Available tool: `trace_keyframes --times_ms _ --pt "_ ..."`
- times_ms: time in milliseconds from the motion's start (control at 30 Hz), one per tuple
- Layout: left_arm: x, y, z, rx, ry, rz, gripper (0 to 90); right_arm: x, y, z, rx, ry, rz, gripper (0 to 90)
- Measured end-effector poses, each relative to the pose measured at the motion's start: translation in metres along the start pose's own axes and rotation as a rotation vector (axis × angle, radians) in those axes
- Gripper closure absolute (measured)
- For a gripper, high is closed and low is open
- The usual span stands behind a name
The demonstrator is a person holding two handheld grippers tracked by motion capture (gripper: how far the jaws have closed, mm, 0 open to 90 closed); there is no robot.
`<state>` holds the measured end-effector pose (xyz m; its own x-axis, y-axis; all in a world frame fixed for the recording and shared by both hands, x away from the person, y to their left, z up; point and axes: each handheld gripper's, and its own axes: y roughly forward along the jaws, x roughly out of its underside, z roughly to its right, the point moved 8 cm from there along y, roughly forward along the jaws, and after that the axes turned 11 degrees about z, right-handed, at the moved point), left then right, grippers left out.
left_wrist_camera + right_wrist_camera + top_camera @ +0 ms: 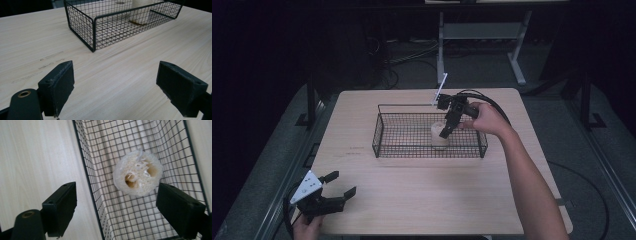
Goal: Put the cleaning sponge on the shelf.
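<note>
- Loofah piece (pixel 137 173): a pale cream, fibrous, roughly round cylinder; its top face shows 2 hollow channels with tan interiors.
- Location: it stands upright on the floor of the black wire basket (pixel 383 132), toward the basket's right half, on the light wooden surface (pixel 422 195).
- Right tool (pixel 451 121): above the loofah piece, jaws apart, not clamped on it.
- Left tool (pixel 341 185): jaws apart, nothing between them, at the near left corner of the surface, well apart from the basket.
</note>
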<state>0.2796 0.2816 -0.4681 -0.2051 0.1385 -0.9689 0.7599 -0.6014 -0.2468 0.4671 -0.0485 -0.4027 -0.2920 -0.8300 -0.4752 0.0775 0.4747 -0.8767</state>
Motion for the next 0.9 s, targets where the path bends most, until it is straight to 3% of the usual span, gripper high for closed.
trace_keyframes --times_ms 533,900 --pt "0.000 0.001 0.001 0.003 0.002 -0.003 14.1 0.020 0.000 -0.014 -0.019 0.001 -0.029 16.1" --pt "0.001 0.002 0.003 0.009 0.005 -0.005 14.1 0.025 -0.002 -0.041 -0.029 -0.052 -0.011 16.1"
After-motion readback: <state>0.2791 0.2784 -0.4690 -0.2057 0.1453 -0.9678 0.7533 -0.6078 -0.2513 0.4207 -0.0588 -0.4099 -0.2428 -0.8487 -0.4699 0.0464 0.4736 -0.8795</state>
